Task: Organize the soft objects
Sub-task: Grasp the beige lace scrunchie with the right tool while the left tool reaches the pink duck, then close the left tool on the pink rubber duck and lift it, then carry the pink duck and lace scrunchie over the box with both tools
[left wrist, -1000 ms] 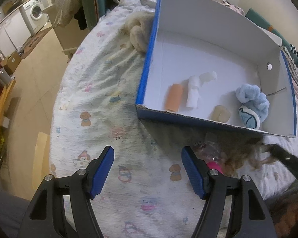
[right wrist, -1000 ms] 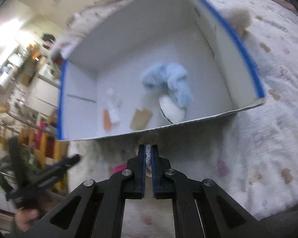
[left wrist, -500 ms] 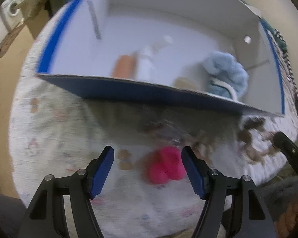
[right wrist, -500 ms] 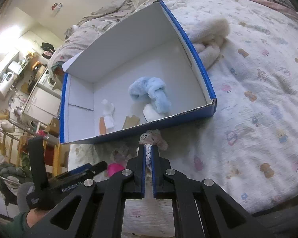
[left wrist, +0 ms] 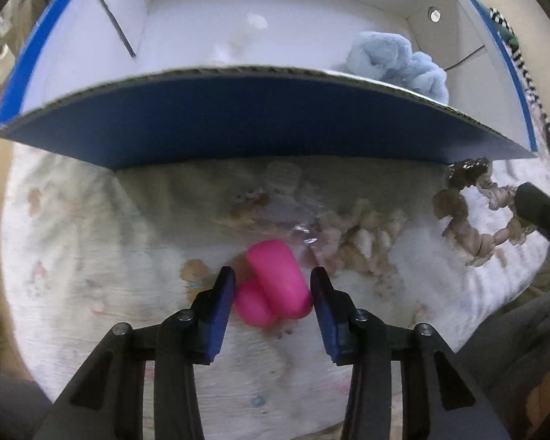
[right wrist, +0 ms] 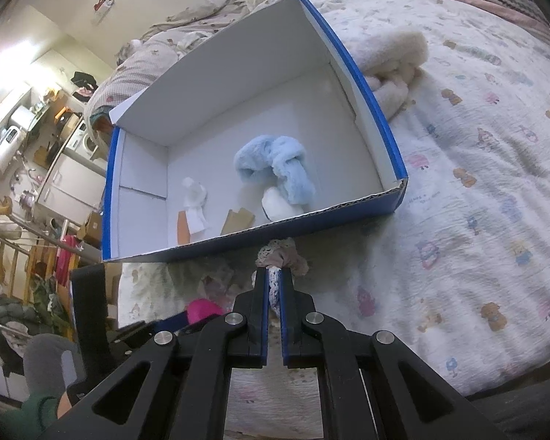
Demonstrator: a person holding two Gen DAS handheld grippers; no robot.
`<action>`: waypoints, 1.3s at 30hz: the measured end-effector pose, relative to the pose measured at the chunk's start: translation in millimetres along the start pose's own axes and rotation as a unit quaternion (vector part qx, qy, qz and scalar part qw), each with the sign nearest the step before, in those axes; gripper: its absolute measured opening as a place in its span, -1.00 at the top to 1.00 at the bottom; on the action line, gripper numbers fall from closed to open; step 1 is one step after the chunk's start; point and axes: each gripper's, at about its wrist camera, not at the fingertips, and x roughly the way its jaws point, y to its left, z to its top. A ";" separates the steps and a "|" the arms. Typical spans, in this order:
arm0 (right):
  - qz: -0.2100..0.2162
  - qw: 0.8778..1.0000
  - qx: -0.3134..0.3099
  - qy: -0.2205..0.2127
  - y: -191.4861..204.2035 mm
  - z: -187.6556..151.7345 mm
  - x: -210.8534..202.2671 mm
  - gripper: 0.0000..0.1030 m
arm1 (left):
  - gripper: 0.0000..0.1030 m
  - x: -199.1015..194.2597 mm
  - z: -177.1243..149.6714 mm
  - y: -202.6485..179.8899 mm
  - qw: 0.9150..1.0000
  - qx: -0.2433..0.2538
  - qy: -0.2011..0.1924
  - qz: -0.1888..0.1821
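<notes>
Straddling a bright pink soft roll [left wrist: 277,286], the left gripper [left wrist: 273,306] has its blue-padded fingers [left wrist: 222,310] set at a middling spread, one pad on each side of the roll; whether they already press it I cannot tell. The roll lies on the bed [left wrist: 73,256], on a pale sheet printed with small cartoon figures, just before the near blue wall of an open cardboard box [left wrist: 238,124]. Beyond the roll, between it and the box wall, a crinkled clear wrapper [left wrist: 293,212] and some beige fluffy bits [left wrist: 363,242] lie on the sheet.

Over on the right, the right gripper [right wrist: 274,293] has its fingers [right wrist: 261,297] drawn almost together, pinching a lacy brownish scrunchie [right wrist: 282,255] that bunches out past the tips, off the sheet and near the box's front wall. Inside the white-lined box sit a fluffy light-blue plush [right wrist: 275,167], a small white cloth piece [right wrist: 196,201], an orange strip [right wrist: 182,225] touching it, and a tan piece [right wrist: 238,220]. Outside the box's far right wall, a cream fleece bundle [right wrist: 392,62] rests on the bed.
</notes>
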 end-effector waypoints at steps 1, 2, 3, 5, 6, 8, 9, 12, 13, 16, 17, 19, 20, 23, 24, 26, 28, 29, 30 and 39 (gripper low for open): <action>0.000 1.000 -0.001 0.001 0.6 -0.2 0.6 0.87 | 0.25 -1.3 0.3 1.1 1.000 -0.001 0.000 0.002; 0.000 1.000 -0.002 0.002 1.5 -0.6 1.6 0.87 | 0.25 -3.0 -0.1 3.5 1.000 -0.002 0.000 0.005; -0.001 1.000 -0.004 0.003 2.5 -0.8 2.6 0.87 | 0.25 -4.4 -0.6 6.0 1.000 -0.004 -0.001 0.011; -0.001 1.000 -0.009 0.005 5.5 -1.9 4.2 0.87 | 0.25 -8.3 -3.7 13.4 1.000 -0.009 -0.005 0.020; -0.001 1.000 -0.012 0.006 7.4 -2.0 5.1 0.87 | 0.25 -10.1 -4.8 16.3 1.000 -0.012 -0.006 0.022; -0.001 1.000 -0.017 0.007 10.3 -1.7 6.8 0.87 | 0.25 -14.4 -6.8 23.9 0.999 -0.021 -0.010 0.027; 0.000 1.000 -0.019 0.008 11.8 -1.7 7.7 0.87 | 0.25 -16.2 -7.0 27.6 0.999 -0.026 -0.011 0.030; 0.000 1.000 -0.027 0.010 17.3 -1.8 10.3 0.87 | 0.25 -22.4 -8.6 41.4 0.998 -0.040 -0.017 0.043; 0.001 0.999 -0.030 0.011 19.4 -2.0 11.2 0.87 | 0.25 -24.4 -9.0 45.7 0.998 -0.046 -0.019 0.047; 0.001 0.999 -0.038 0.013 23.6 -2.6 13.3 0.87 | 0.25 -28.8 -10.9 54.5 0.997 -0.057 -0.024 0.056; 0.001 0.999 -0.041 0.012 24.5 -2.9 13.3 0.87 | 0.25 -31.7 -15.2 62.8 0.996 -0.059 -0.027 0.059; -0.003 0.999 -0.048 0.011 26.5 -3.6 13.0 0.87 | 0.25 -33.1 -14.6 67.0 0.996 -0.062 -0.031 0.064; -0.004 0.999 -0.051 0.011 27.5 -4.4 12.8 0.87 | 0.25 -33.7 -15.3 68.1 0.995 -0.064 -0.032 0.066; -0.008 0.998 -0.059 0.011 30.8 -6.4 12.1 0.87 | 0.25 -44.3 -15.0 75.5 0.994 -0.072 -0.035 0.071; -0.007 0.998 -0.060 0.009 31.7 -6.8 11.0 0.87 | 0.25 -48.5 -16.1 77.9 0.994 -0.075 -0.039 0.070; -0.005 0.998 -0.063 0.005 33.1 -6.9 7.4 0.87 | 0.25 -54.4 -19.8 78.0 0.993 -0.073 -0.048 0.075; -0.004 0.998 -0.066 0.001 34.3 -7.7 4.6 0.87 | 0.25 -60.2 -26.2 81.6 0.993 -0.074 -0.053 0.078; -0.002 0.998 -0.067 0.001 34.7 -8.0 3.4 0.87 | 0.25 -61.5 -27.4 83.4 0.993 -0.076 -0.052 0.077; 0.001 0.998 -0.068 0.000 35.2 -8.5 2.4 0.87 | 0.25 -63.3 -29.0 84.7 0.993 -0.078 -0.052 0.078; 0.020 0.997 -0.073 -0.011 41.4 -13.5 -6.7 0.87 | 0.25 -53.8 -30.2 74.6 0.991 -0.084 -0.056 0.092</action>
